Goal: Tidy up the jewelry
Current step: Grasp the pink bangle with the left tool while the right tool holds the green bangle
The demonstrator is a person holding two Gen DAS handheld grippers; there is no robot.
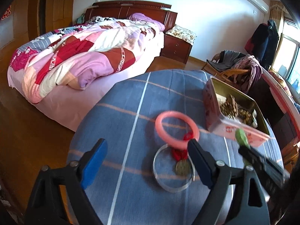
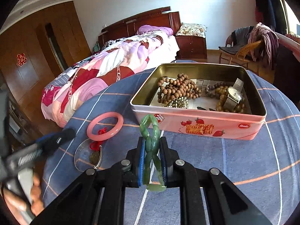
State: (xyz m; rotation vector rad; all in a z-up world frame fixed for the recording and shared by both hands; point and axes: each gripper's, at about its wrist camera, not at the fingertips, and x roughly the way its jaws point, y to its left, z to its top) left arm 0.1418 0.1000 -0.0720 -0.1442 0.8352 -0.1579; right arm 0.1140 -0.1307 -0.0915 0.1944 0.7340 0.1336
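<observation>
Beyond your claws you see an unmade bed (image 2: pixel 105 71) with a patchwork quilt (image 1: pixel 75 56), a wooden nightstand (image 2: pixel 191 45) and a clothes-draped wicker chair (image 2: pixel 243 54).

A white-walled bedroom holds a bed (image 1: pixel 78 56) with a patchwork quilt and dark wooden headboard (image 2: pixel 142 21), a nightstand (image 2: pixel 191 44), a clothes-draped wicker chair (image 2: pixel 241 53), wooden wardrobe doors (image 2: pixel 28 60), a wood floor (image 1: pixel 28 131) and a bright window (image 1: pixel 286 56).

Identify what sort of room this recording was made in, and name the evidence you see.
A home bedroom, most likely: a bed with a patchwork quilt and wooden headboard, a nightstand beside it, and clothes draped over a wicker chair.
</observation>
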